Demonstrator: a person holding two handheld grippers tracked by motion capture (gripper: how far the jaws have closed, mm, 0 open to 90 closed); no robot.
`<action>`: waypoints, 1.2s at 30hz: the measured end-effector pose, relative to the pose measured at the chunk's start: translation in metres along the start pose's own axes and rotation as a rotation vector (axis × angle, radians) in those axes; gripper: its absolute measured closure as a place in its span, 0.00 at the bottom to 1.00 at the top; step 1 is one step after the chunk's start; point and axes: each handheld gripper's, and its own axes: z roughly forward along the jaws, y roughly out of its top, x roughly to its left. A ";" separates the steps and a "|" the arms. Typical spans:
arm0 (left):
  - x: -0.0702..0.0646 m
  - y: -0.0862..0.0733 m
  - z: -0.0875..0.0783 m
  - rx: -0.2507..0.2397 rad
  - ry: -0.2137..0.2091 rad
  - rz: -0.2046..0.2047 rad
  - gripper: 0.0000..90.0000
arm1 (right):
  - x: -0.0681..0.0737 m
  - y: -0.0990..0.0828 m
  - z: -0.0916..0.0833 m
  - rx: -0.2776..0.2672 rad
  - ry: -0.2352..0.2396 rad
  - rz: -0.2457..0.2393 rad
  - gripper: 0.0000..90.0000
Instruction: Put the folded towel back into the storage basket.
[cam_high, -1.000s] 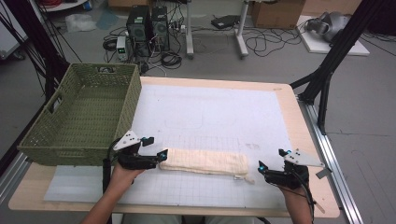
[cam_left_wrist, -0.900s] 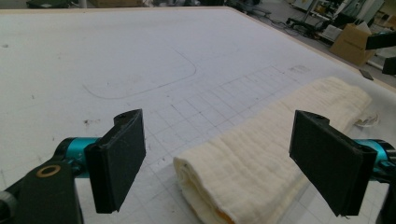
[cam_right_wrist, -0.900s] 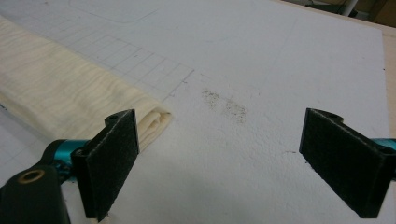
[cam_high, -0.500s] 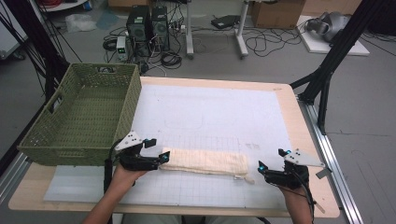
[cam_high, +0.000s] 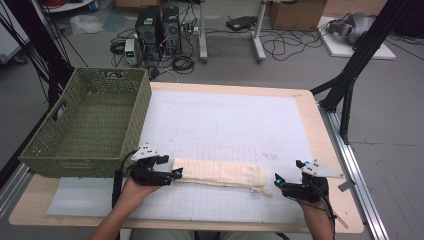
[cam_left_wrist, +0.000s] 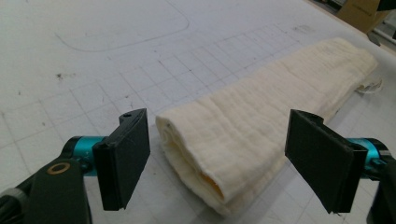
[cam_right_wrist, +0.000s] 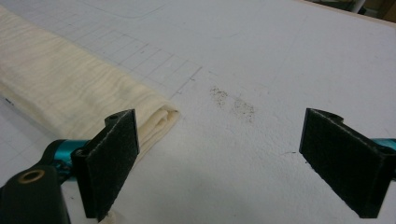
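Around the folded towel (cam_left_wrist: 261, 126) end – left gripper (cam_left_wrist: 219, 163) fingers wide, just closing, untouching.

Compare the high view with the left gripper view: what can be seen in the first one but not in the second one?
High view alone: the green woven basket at the table's left, both of the person's hands, and the right gripper with open jaws just off the cloth's right end. Left gripper view alone: the layered fold edges at the cloth's near end, lying between the left gripper's jaws, whose pads do not touch it; they have just been closing a little. Both share the folded cream cloth on the white gridded mat.
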 end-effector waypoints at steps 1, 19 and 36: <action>0.000 0.000 0.001 0.003 -0.002 0.004 0.26 | 0.000 0.000 0.000 0.004 0.000 0.000 0.13; -0.003 -0.007 0.010 0.103 0.023 0.009 0.42 | 0.001 -0.001 0.001 0.015 0.005 0.003 0.12; -0.002 -0.005 0.006 0.067 0.023 -0.020 0.42 | 0.002 -0.002 0.003 0.021 0.013 0.001 0.13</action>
